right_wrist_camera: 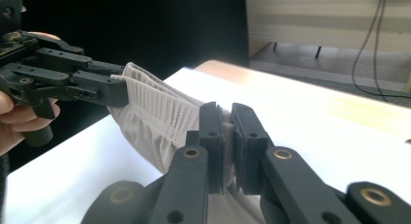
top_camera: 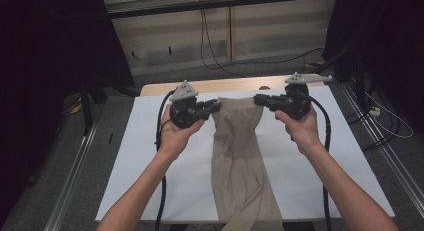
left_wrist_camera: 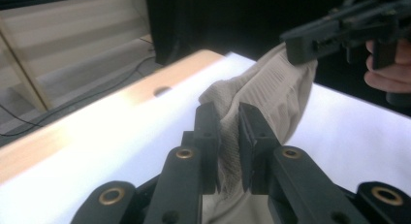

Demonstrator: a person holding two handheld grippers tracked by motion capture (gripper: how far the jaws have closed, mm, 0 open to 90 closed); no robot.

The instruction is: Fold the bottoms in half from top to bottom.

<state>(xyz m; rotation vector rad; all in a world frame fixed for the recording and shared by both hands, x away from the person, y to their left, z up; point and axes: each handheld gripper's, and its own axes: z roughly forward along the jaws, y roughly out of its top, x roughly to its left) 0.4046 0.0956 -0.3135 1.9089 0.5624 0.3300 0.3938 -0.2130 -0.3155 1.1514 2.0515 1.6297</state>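
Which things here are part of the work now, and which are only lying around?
In the work:
beige garment, held by its waistband
left gripper, shut on one end of the waistband
right gripper, shut on the other end
white table cover under the garment

Lying about:
black cables on the floor behind the table
white plug on the floor at the right

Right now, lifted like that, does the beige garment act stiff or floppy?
Probably floppy: the beige garment sags between the left gripper and the right gripper and drapes in folds down the table. Its ribbed knit looks light and unlikely to slip.
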